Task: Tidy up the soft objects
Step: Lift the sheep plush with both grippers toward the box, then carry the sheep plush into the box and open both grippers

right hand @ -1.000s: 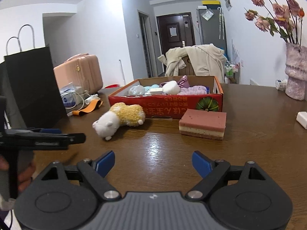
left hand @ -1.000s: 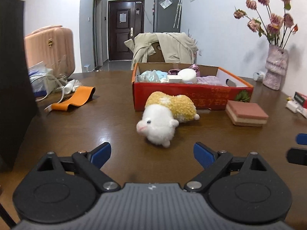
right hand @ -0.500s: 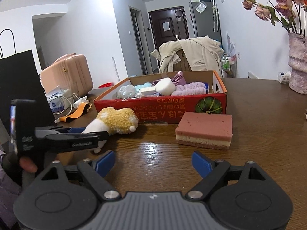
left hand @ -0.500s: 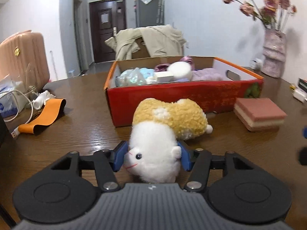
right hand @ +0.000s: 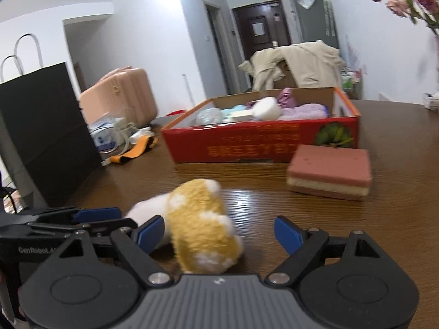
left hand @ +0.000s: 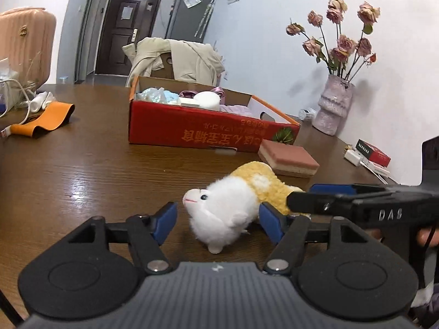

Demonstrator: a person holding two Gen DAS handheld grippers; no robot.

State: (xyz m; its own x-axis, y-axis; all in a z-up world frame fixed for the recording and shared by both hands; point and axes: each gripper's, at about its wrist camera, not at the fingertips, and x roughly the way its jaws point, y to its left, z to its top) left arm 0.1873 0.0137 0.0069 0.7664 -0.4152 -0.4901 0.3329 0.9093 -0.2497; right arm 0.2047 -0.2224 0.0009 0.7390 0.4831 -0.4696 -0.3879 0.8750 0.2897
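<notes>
Here, we counted one white-and-yellow plush hamster [left hand: 233, 208] lying on its side on the dark wooden table [left hand: 82, 170], short of the one red cardboard box [left hand: 208, 134] holding several soft items. One pink-and-cream layered sponge block [left hand: 288, 160] lay just beside the box's front corner. Two grippers flanked the toy. We found the left gripper [left hand: 218, 226] with its jaws parted around the white head; they had just been opening, its left pad standing clear of the fur, its right pad close against the plush. We found the right gripper [right hand: 218, 231] spread wide around the yellow rump, neither pad pressing. One vase of dried pink roses [left hand: 333, 104] stood at the wall.
</notes>
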